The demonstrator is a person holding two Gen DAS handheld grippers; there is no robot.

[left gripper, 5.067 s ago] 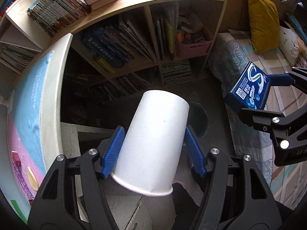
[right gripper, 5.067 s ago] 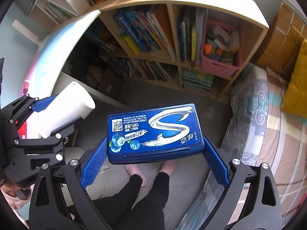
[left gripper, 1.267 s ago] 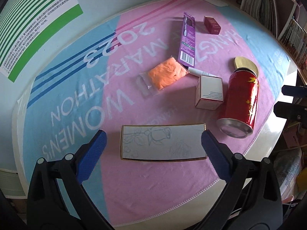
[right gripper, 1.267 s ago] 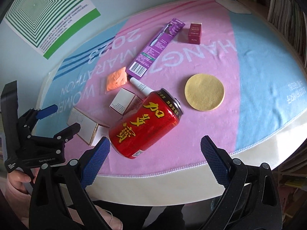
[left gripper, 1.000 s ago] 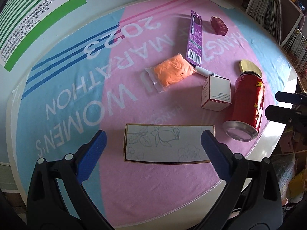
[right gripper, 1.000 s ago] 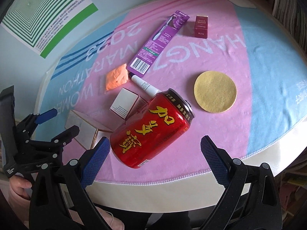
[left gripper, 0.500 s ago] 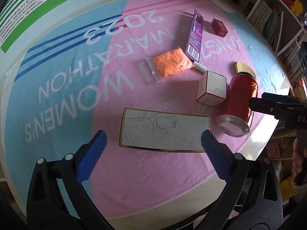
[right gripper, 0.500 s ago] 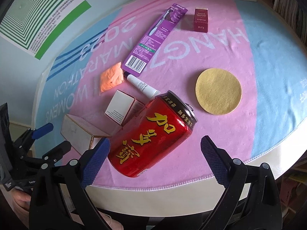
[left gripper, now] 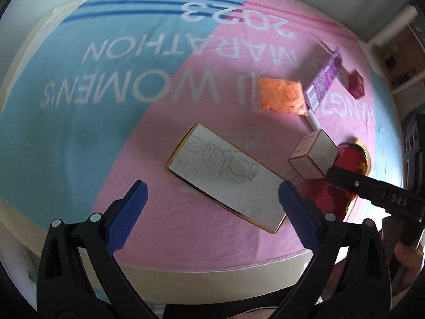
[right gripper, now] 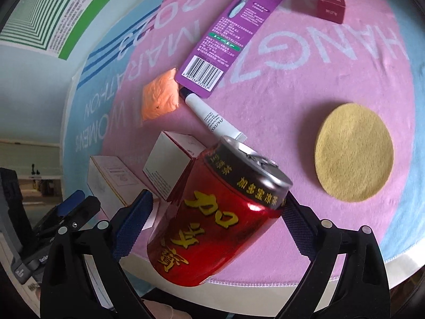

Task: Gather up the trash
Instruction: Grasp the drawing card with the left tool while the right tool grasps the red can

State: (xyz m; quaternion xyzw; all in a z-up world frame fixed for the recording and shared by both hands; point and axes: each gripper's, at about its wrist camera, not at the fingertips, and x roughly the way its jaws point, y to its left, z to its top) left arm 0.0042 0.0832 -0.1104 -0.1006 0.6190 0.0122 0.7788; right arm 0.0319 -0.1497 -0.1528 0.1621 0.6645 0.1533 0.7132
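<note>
— Bench [right gripper: 414, 273] surface: how is it covered, and what is listed on it?

— Covered by a pink and light-blue marathon towel [left gripper: 111, 122]. Listed: a red drink can [right gripper: 215, 228] standing near the front edge; a small white carton [right gripper: 172, 164] just beside it; a long flat box with a line-drawn flower [left gripper: 225, 178]; an orange packet [right gripper: 160, 98]; a white tube [right gripper: 212, 119] partly under a purple toothbrush pack [right gripper: 228, 34]; a dark red box [right gripper: 330, 0]; a round yellow pad [right gripper: 353, 156].

— Right hand-held gripper [right gripper: 212, 215]?

— Jaws are set wide and closing, with the can between them; the right pad is seen at the can's rim, the left pad apart from it.

— Left hand-held gripper [left gripper: 212, 202]?

— Held open above the flat box, nothing gripped; the box lies slantwise between and beyond the blue pads [left gripper: 127, 212].
</note>
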